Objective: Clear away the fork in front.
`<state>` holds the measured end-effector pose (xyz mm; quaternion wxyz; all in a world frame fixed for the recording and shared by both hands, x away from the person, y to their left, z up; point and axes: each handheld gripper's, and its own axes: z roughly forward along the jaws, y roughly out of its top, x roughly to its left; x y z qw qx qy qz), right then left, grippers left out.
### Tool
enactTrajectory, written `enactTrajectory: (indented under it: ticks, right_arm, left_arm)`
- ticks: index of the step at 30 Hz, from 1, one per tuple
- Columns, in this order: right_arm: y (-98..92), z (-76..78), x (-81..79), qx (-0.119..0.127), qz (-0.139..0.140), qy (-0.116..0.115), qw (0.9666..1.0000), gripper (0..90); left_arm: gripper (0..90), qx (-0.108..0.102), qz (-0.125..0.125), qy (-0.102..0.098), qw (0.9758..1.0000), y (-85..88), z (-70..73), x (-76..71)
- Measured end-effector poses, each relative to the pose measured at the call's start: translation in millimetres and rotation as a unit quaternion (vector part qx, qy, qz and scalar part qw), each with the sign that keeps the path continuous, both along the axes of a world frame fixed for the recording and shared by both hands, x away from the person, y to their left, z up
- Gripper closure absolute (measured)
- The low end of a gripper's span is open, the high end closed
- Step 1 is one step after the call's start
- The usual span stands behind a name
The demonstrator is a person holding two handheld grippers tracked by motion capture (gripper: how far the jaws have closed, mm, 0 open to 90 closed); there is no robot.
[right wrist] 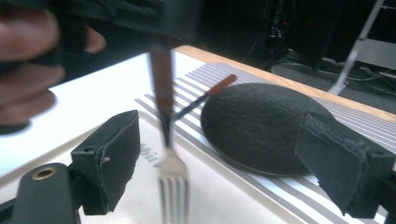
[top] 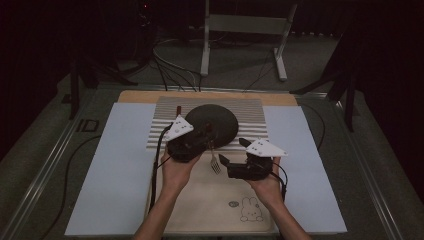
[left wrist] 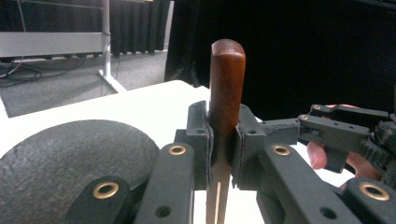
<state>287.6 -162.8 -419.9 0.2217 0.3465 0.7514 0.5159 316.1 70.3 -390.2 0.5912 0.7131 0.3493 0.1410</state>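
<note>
Light, stiff fork [top: 215, 161] hangs tines-down at six o'clock, left gripper [left wrist: 223, 149] clamping its wooden handle; right gripper [right wrist: 233, 158] gapes wide.

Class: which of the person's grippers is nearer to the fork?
Left. The left gripper is clamped on the fork handle; the right gripper stands open beside its tines, not touching.

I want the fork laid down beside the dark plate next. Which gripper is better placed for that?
Left. The left gripper is shut on the fork; the right gripper stands open.
</note>
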Motion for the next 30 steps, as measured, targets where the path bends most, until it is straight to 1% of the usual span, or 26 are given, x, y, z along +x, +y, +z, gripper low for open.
enactTrajectory:
  ticks: [3,4,5,9,10,11,12,15,19,20,21,25,26,27,30]
  right_arm:
    - [-5.7,-0.3,1.9,0.0,-0.01,0.003,0.9999,13.0]
    - [-7.5,0.1,2.4,-0.001,-0.013,0.002,0.9999,13.0]
    - [-9.4,0.5,2.8,-0.003,-0.016,0.002,0.9999,13.0]
    - [-16.2,0.4,1.2,-0.02,-0.031,-0.008,0.9993,13.1]
    - [-18.4,-0.5,0.7,-0.023,-0.033,-0.009,0.9992,13.1]
    - [-20.8,-1.7,0.0,-0.023,-0.036,-0.008,0.9991,13.1]
    - [-23.5,-2.9,-0.8,-0.024,-0.04,-0.008,0.9989,13.1]
    - [-31.9,-5.9,-3.0,-0.024,-0.043,-0.011,0.9987,13.0]
    - [-43.0,-7.1,-5.8,-0.035,-0.051,-0.015,0.9979,12.9]
    - [-43.0,-7.1,-5.8,-0.035,-0.051,-0.015,0.9979,12.9]
    - [-49.5,-7.3,-8.5,-0.036,-0.057,-0.018,0.9975,12.9]
    - [-63.3,-11.8,-15.4,-0.036,-0.073,-0.025,0.9963,12.3]
    - [-63.3,-11.8,-15.4,-0.036,-0.073,-0.025,0.9963,12.3]
    - [-70.5,-16.1,-18.7,-0.036,-0.081,-0.025,0.9958,12.3]
    - [-80.6,-22.2,-23.7,-0.034,-0.091,-0.025,0.995,12.2]
  left_arm:
    - [80.7,0.002,0.0,0.002,1.0,8.0,1.5,-0.1]
    - [80.7,0.002,0.0,0.002,1.0,8.0,1.5,-0.1]
    - [80.7,0.002,-0.003,0.005,1.0,13.9,2.6,0.5]
    - [80.7,0.005,-0.007,0.008,0.9999,26.5,5.8,0.1]
    - [80.7,0.005,-0.007,0.008,0.9999,26.5,5.8,0.1]
    - [80.7,0.006,-0.008,0.009,0.9999,32.9,7.1,-0.2]
    - [80.7,0.005,-0.007,0.01,0.9999,35.8,7.7,-0.4]
    - [80.7,0.004,-0.008,0.015,0.9998,43.5,9.0,-0.2]
    - [80.7,0.007,-0.01,0.022,0.9997,52.2,9.5,0.5]
    - [80.7,0.007,-0.01,0.022,0.9997,52.2,9.5,0.5]
    - [80.7,0.005,-0.013,0.028,0.9995,56.7,9.2,0.9]
    - [80.6,0.002,-0.019,0.037,0.9991,65.9,7.9,0.6]
    - [80.6,0.002,-0.019,0.037,0.9991,65.9,7.9,0.6]
    - [80.6,0.0,-0.021,0.043,0.9988,70.6,7.0,0.6]
    - [80.5,0.001,-0.022,0.055,0.9982,78.1,5.2,1.0]
